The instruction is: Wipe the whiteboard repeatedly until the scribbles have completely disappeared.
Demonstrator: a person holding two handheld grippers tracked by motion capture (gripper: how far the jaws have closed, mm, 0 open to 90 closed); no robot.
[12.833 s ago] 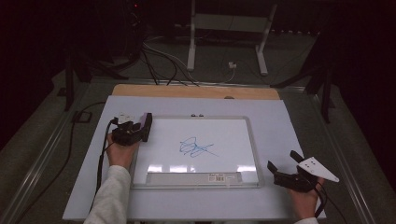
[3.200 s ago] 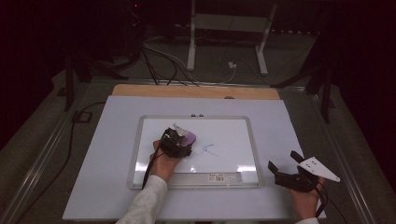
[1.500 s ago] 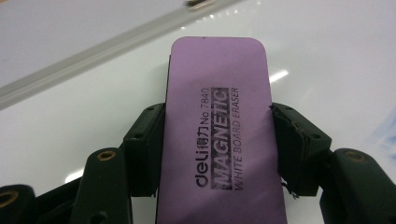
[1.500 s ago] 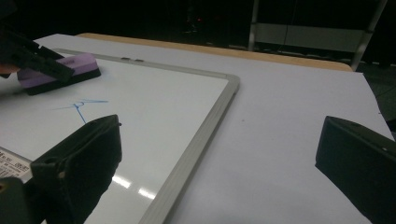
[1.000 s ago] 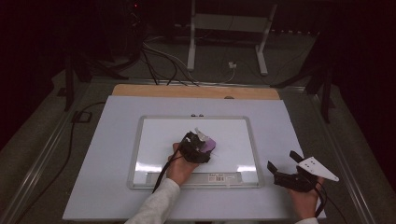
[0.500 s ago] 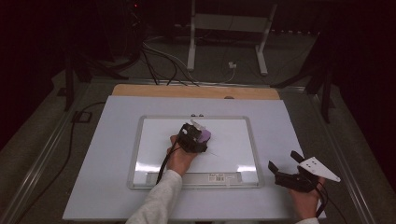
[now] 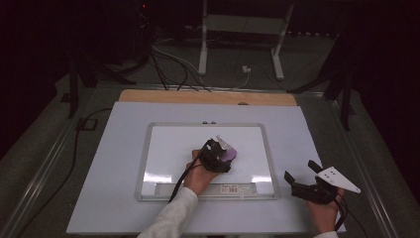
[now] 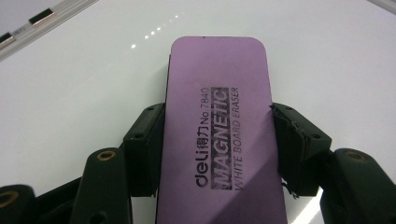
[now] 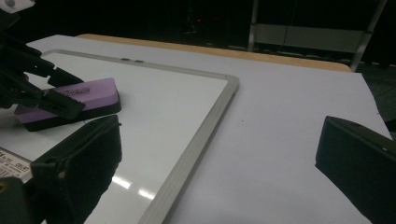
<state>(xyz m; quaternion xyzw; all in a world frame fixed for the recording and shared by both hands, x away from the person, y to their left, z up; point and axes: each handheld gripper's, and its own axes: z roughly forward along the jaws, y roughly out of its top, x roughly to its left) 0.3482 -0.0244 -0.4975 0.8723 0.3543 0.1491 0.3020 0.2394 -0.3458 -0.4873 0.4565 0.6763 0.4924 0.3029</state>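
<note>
Purple plastic tops the slim rectangular magnetic whiteboard eraser, which is clamped across its long sides by the left tool and laid flat on the grey-framed whiteboard. It is judged light and stiff with a soft underside, best held mid-length. The right tool is held apart and empty over the bench.

A whiteboard lies flat in the middle of the table, its tray edge toward the person. On the board, right of its centre, sits the eraser, with the left gripper over it, one jaw on each long side. The right gripper rests on the table off the board's near right corner, well apart from the eraser. Behind the table, a stand and cables are on the floor.
</note>
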